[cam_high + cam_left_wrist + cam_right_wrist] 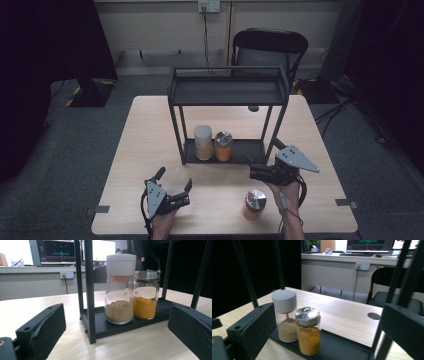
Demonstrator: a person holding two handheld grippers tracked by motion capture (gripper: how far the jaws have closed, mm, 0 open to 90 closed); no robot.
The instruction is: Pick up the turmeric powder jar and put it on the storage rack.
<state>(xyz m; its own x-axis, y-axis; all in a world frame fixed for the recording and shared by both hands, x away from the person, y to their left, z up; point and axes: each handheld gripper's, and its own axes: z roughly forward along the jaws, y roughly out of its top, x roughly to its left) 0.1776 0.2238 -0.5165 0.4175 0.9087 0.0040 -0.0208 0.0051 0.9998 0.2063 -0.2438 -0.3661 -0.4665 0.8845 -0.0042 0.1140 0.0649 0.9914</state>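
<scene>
With two jars already lined up on the rack's lower shelf (250, 150), both grippers — left (174, 182), right (248, 163) — are held spread and empty; the third jar (254, 204) waits at five o'clock.

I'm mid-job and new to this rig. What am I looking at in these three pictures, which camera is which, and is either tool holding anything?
No robot arm here: a person holds a two-jaw tool in each hand. The high view looks down on the wooden table, with the left gripper and right gripper near its front edge. The other two cameras ride on the grippers, looking along their black jaws. A black two-tier rack holds a white-capped spice jar and a metal-lidded jar of orange powder on its lower shelf. A third, metal-lidded jar stands on the table by the right hand. Both grippers are open and hold nothing.
</scene>
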